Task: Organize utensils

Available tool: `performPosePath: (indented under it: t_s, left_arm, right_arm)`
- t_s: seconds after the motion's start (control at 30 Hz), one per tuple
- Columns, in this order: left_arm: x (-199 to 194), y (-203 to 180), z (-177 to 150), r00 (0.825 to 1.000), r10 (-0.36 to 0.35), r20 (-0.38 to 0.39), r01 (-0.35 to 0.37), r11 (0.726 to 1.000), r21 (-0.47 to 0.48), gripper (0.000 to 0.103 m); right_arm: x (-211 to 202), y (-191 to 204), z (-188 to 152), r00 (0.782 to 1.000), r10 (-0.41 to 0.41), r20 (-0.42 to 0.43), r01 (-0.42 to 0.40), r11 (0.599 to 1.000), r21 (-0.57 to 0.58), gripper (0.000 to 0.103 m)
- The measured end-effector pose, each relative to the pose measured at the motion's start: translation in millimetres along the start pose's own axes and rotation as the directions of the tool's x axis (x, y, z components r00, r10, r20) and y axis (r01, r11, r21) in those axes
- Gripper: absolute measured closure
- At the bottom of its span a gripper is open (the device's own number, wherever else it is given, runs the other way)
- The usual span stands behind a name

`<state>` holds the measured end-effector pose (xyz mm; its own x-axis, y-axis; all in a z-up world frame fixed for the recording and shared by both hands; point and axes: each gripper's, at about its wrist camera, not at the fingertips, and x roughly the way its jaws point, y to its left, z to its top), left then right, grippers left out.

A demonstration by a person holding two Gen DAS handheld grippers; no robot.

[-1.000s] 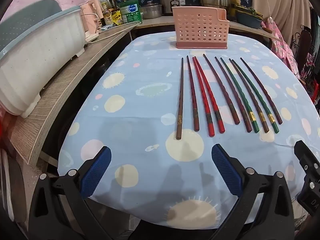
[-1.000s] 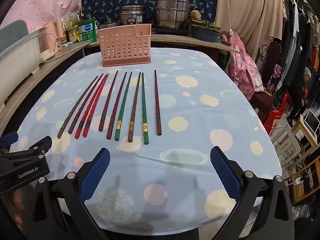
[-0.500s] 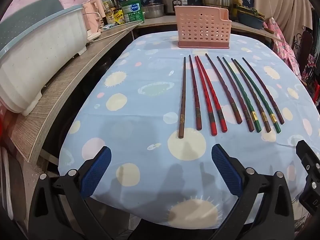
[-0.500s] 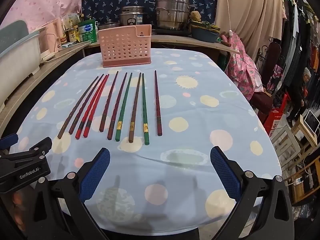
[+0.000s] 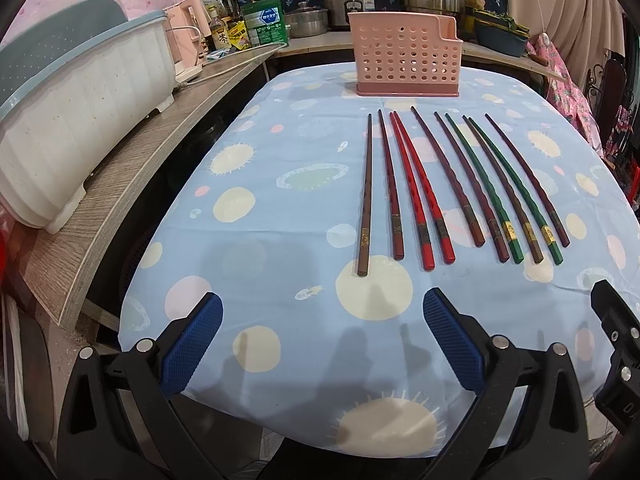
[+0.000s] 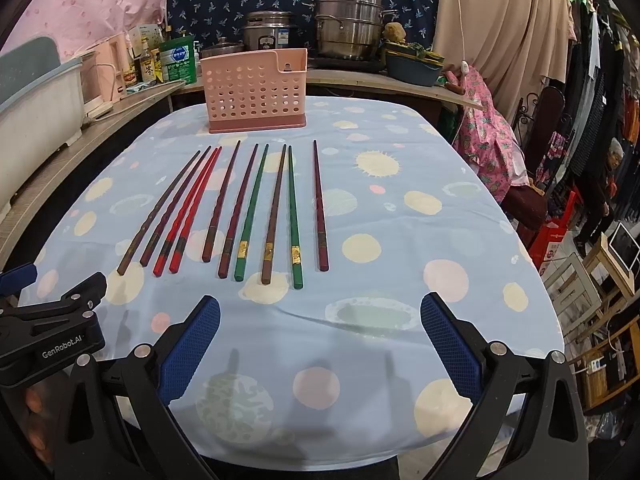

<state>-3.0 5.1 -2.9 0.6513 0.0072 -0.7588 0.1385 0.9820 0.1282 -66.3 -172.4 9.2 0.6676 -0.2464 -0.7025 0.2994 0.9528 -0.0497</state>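
Several chopsticks, brown, dark red, red and green, lie side by side on the blue spotted tablecloth (image 5: 260, 240), tips pointing at a pink perforated utensil basket (image 5: 405, 60) at the far end. The red pair (image 5: 420, 200) lies left of centre; the same row shows in the right wrist view, with a green chopstick (image 6: 292, 216) and the basket (image 6: 256, 92). My left gripper (image 5: 322, 344) is open and empty above the near table edge. My right gripper (image 6: 320, 344) is open and empty, short of the chopsticks' thick ends.
A white and teal dish rack (image 5: 72, 128) stands on a wooden counter (image 5: 132, 184) to the left. Pots (image 6: 348, 28), bottles and a blue bowl stand behind the basket. The table's right edge (image 6: 536, 264) drops off towards chairs and clutter.
Both grippers have moved slightly forward towards the chopsticks. Nothing on the table has moved.
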Motion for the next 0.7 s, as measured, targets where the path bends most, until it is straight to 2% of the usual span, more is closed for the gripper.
performPosePath:
  t_s: [0.7]
  left_arm:
    - [0.7, 2.8, 1.9, 1.000, 0.012, -0.002, -0.012, 1.000, -0.002, 0.007]
  right_arm:
    - [2.7, -1.4, 0.2, 1.000, 0.011, -0.006, -0.011, 1.000, 0.010, 0.007]
